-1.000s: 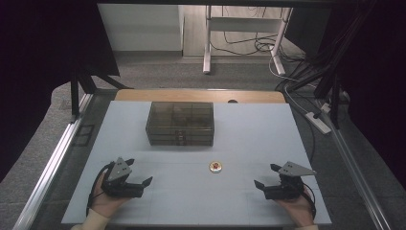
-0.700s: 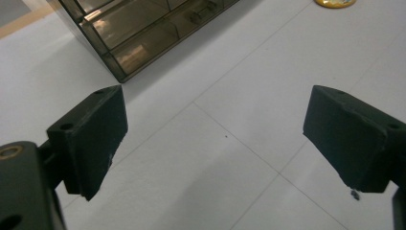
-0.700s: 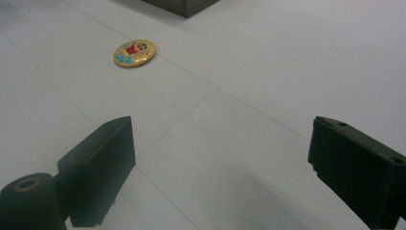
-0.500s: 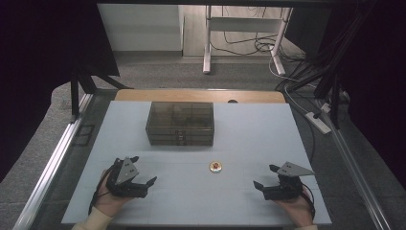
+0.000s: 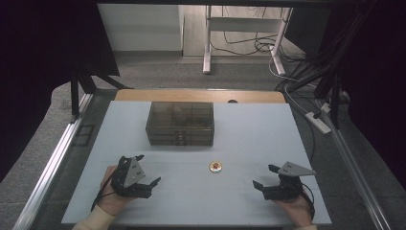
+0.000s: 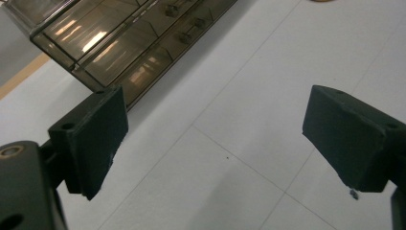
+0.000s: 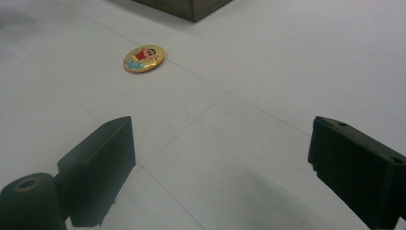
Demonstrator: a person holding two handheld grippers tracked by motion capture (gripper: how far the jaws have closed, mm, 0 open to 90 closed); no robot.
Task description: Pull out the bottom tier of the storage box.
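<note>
A smoky transparent box (image 5: pixel 179 122) with small drawers and compartments stands shut on the white table (image 5: pixel 249 129), at the middle back. In front of it lies a small round yellow badge (image 5: pixel 215 167) with a cartoon figure. At the front left, my left gripper (image 5: pixel 147 169) rests open and empty, angled toward the box (image 6: pixel 119 43); its jaws (image 6: pixel 220 139) stand wide apart over bare table. My right gripper (image 5: pixel 265 176) is open and empty at the front right, pointing left toward the badge (image 7: pixel 144 58), which lies well ahead of its jaws (image 7: pixel 225 167).
A wooden strip (image 5: pixel 198 95) edges the table's far side, and metal rails (image 5: pixel 52 163) run along both flanks. Cables and a power strip (image 5: pixel 318 122) lie on the floor to the right. A corner of the box (image 7: pixel 186 7) shows in the right gripper view.
My left gripper has shifted slightly to the right and turned a little toward the box. The right gripper has barely moved. Both stay open.
</note>
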